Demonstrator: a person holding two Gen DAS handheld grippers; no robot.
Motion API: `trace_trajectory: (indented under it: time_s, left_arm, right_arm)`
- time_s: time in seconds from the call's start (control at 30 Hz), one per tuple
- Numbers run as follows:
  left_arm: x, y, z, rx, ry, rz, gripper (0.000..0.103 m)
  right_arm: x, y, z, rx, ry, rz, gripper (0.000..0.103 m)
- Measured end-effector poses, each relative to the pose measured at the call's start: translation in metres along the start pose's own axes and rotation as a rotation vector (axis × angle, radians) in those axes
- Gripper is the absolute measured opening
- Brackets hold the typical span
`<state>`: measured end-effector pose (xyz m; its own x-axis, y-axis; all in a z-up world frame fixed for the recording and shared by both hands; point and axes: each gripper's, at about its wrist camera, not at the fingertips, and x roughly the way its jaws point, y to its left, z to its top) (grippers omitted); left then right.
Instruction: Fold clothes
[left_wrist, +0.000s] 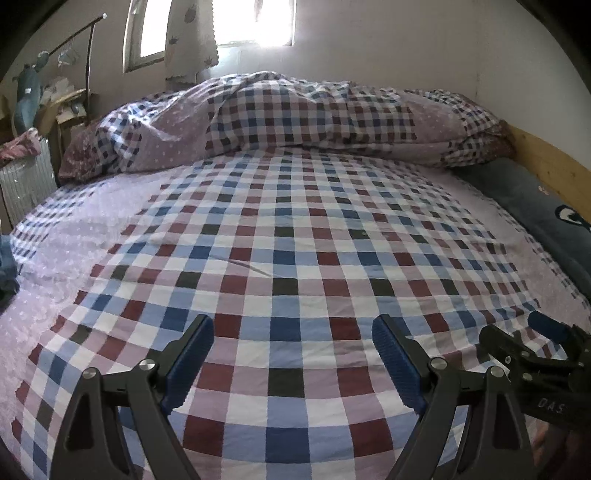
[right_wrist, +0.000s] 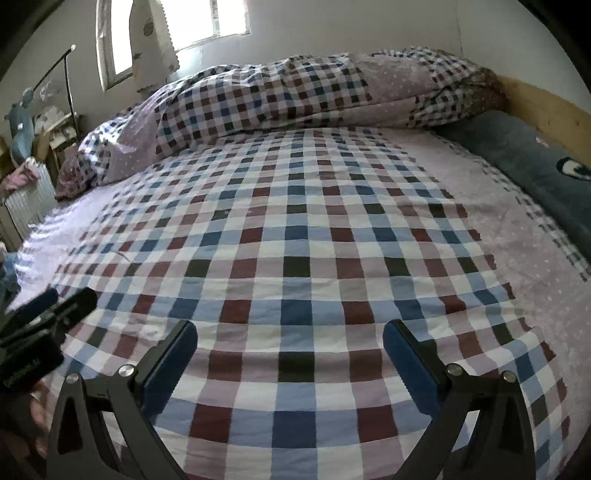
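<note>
Checked sheet (left_wrist: 295, 236) lies flat across the bed, with no loose garment on it; left gripper (left_wrist: 293, 365) and right gripper (right_wrist: 290, 365) hover above it, jaws spread wide, holding nothing.

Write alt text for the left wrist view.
The open left claw hovers empty over a checked bedsheet, with the right claw at lower right. A rolled matching duvet lies along the far edge under a bright window.

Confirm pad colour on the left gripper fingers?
Blue ribbed pads on black fingers; clearest in the left wrist view.
</note>
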<state>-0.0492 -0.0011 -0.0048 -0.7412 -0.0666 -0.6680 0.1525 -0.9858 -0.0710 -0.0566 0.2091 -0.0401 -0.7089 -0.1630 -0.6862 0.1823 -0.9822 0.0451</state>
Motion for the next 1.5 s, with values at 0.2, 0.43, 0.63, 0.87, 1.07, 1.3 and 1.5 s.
trace_trajectory:
  time_s: [0.2, 0.43, 0.63, 0.87, 1.07, 1.3, 1.5]
  left_arm:
    - [0.0, -0.002, -0.002, 0.045, -0.008, 0.023, 0.09]
    - [-0.003, -0.005, -0.005, 0.079, -0.031, 0.037, 0.09]
    - [0.0, -0.005, -0.007, 0.104, -0.02, 0.029, 0.09]
    - [0.005, -0.002, -0.008, 0.106, 0.001, 0.011, 0.09]
    - [0.011, 0.008, -0.007, 0.081, 0.022, -0.009, 0.09]
    - [0.011, 0.009, -0.006, 0.072, 0.017, -0.002, 0.09]
    - [0.008, 0.003, -0.009, 0.073, 0.007, 0.005, 0.09]
  right_arm:
    - [-0.005, 0.004, -0.003, -0.007, -0.006, -0.016, 0.103]
    - [-0.007, 0.01, -0.003, -0.037, -0.016, -0.021, 0.103]
    - [-0.008, 0.01, -0.004, -0.045, -0.022, -0.02, 0.103]
    - [-0.004, 0.008, -0.005, -0.049, -0.015, -0.016, 0.103]
    - [-0.002, 0.008, -0.005, -0.052, -0.01, -0.016, 0.103]
    - [-0.001, 0.007, -0.005, -0.048, -0.006, -0.015, 0.103]
    - [0.0, 0.008, -0.006, -0.047, -0.007, -0.018, 0.103]
